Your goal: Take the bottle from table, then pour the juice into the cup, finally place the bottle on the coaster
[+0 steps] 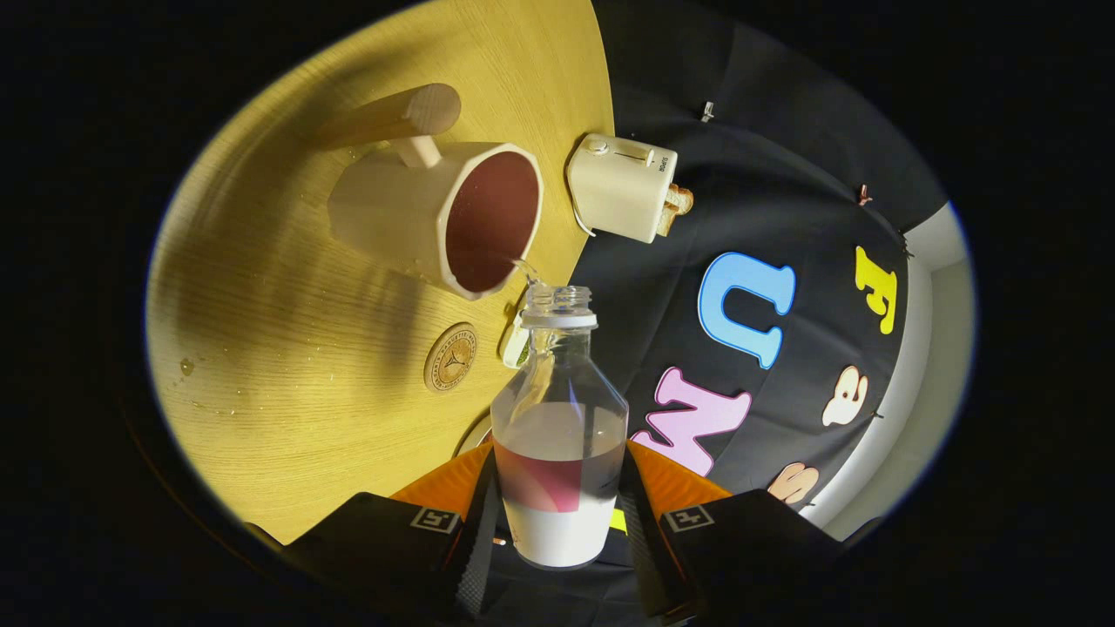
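Observation:
My gripper point(557, 514) is shut on a clear plastic bottle point(559, 409) with a white and red label, one finger on each side of its lower body. The bottle is uncapped and tilted, its open mouth point(559, 300) pointing at the rim of a beige cup point(435, 213) with a dark red inside and a wooden handle. A thin stream of clear liquid point(525, 266) runs from the mouth into the cup. A round wooden coaster point(450, 357) lies on the table between the cup and my fingers, left of the bottle.
The cup and coaster rest on a round wooden table point(287, 348). A cream toaster point(621, 185) with a slice of bread stands at the table's edge beyond the bottle. A small white and green object point(514, 347) lies next to the bottle neck. Water drops dot the table.

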Motion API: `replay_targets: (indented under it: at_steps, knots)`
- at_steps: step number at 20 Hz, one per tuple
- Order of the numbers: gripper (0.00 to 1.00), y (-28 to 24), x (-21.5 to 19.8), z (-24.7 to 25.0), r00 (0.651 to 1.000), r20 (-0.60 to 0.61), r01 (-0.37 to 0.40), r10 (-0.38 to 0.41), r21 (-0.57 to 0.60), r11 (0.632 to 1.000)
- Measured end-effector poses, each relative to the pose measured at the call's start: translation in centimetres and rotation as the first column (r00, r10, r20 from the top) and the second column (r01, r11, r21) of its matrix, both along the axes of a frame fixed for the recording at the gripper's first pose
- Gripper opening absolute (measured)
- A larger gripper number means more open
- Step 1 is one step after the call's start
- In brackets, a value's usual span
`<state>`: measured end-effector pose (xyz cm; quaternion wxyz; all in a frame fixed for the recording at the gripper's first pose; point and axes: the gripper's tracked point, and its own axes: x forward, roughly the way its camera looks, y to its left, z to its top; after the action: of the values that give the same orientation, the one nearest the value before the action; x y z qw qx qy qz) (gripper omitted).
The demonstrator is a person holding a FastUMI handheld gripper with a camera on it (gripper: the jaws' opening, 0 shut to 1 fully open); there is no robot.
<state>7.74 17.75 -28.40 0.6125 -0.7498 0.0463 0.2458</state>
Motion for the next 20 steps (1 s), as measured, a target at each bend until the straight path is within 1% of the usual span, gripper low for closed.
replay_targets:
  at_steps: [3, 20]
  knots:
    - [0.7, 0.24, 0.09, 0.27, 1.0, 0.012, -0.018, 0.018, -0.013, 1.0]
    - [0.69, 0.45, 0.05, -0.06, 0.998, 0.023, -0.056, 0.057, -0.058, 0.997]
